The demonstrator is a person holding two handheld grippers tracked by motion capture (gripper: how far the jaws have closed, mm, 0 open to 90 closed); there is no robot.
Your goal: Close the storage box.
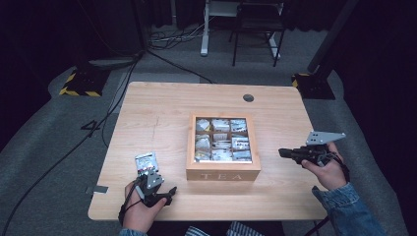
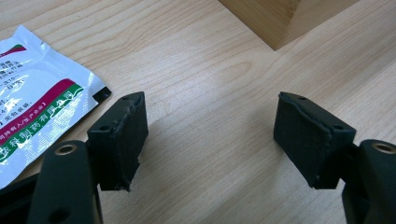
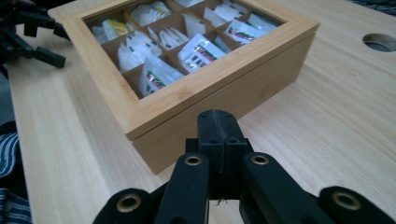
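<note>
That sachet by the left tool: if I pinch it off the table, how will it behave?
The sachet looks like thin glossy foil lying flat on the table, so it is probably light, floppy and a bit slippery. The open left tool may struggle to get under an edge. It would likely slide if pushed rather than lift.

In the left gripper view the sachet (image 2: 37, 112) runs off the left edge of the frame and its lower part lies behind the near jaw, its small print too fine to read; the wooden box (image 2: 275, 21) is cut off by the top edge, only one corner showing at upper right; in the right gripper view the table's cable hole (image 3: 380, 42) is clipped by the right edge, and the left gripper (image 3: 28, 35) at upper left is dark and partly out of frame, so its jaws cannot be made out; in the high view the packets inside the box (image 1: 222, 140) are too small to tell apart; the person's right sleeve (image 1: 351, 211) leaves the frame at lower right.
</note>
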